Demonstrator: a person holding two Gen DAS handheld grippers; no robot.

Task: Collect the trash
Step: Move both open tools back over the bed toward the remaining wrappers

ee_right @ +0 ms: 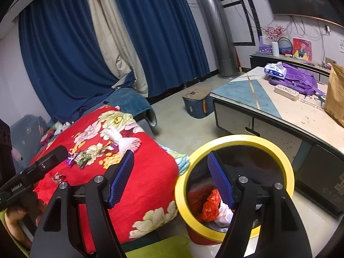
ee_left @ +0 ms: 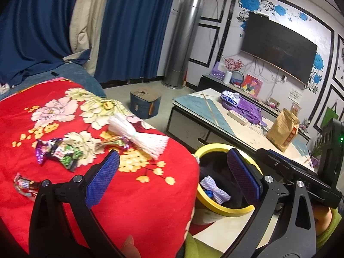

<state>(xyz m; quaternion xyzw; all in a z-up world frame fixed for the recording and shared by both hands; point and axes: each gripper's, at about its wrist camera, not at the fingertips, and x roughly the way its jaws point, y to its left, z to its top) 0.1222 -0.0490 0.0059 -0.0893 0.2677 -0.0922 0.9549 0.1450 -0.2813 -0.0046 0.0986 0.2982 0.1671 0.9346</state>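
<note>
Left tongs (ee_left: 172, 172) and right tongs (ee_right: 171, 177) gape wide, empty.

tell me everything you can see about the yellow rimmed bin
The round trash bin with a thick yellow rim stands upright and open on the pale floor, right beside the red floral blanket and near the low coffee table. Below the rim its outer wall looks red. The inside is dark. In it lie a crumpled red wrapper, white crumpled paper or plastic and a white foam net sleeve.
</note>
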